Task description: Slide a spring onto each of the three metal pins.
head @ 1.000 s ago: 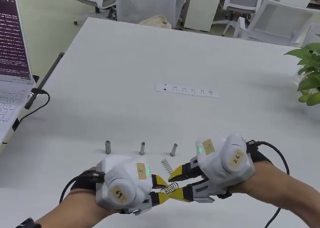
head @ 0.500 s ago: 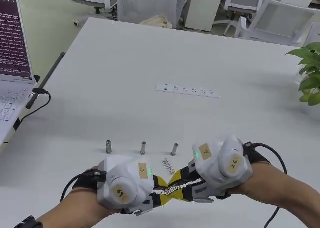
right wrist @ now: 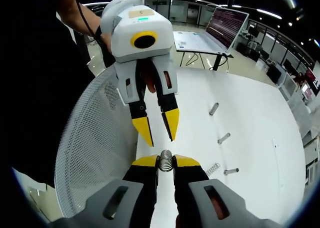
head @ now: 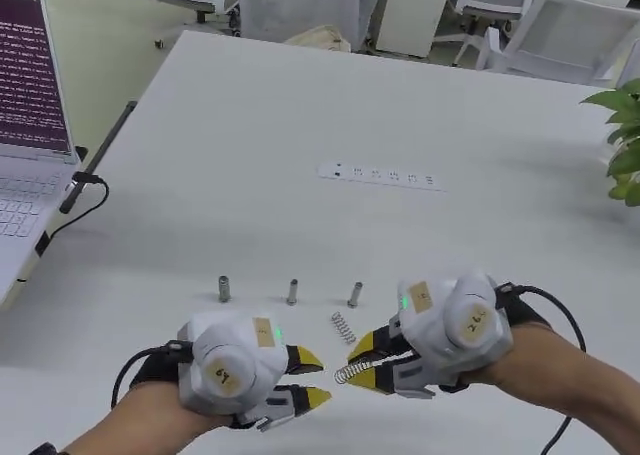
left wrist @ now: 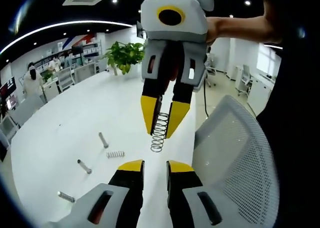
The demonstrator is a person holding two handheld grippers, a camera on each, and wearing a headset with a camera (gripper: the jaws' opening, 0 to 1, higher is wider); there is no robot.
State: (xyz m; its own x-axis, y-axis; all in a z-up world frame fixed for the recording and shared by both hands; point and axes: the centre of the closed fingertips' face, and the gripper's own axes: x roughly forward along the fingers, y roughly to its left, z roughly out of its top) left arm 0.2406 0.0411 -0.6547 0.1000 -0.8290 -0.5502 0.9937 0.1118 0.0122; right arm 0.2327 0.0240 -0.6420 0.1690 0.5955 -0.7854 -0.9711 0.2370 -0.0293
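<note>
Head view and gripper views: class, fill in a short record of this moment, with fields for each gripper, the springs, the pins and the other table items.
Left gripper: open, empty, tips facing the right gripper
Right gripper: shut on a spring
Loose spring: lying on the table, near the right-hand pin
Metal pins: three, upright in a row; too small to tell whether any carries a spring
Other items: power strip, laptop, plant
</note>
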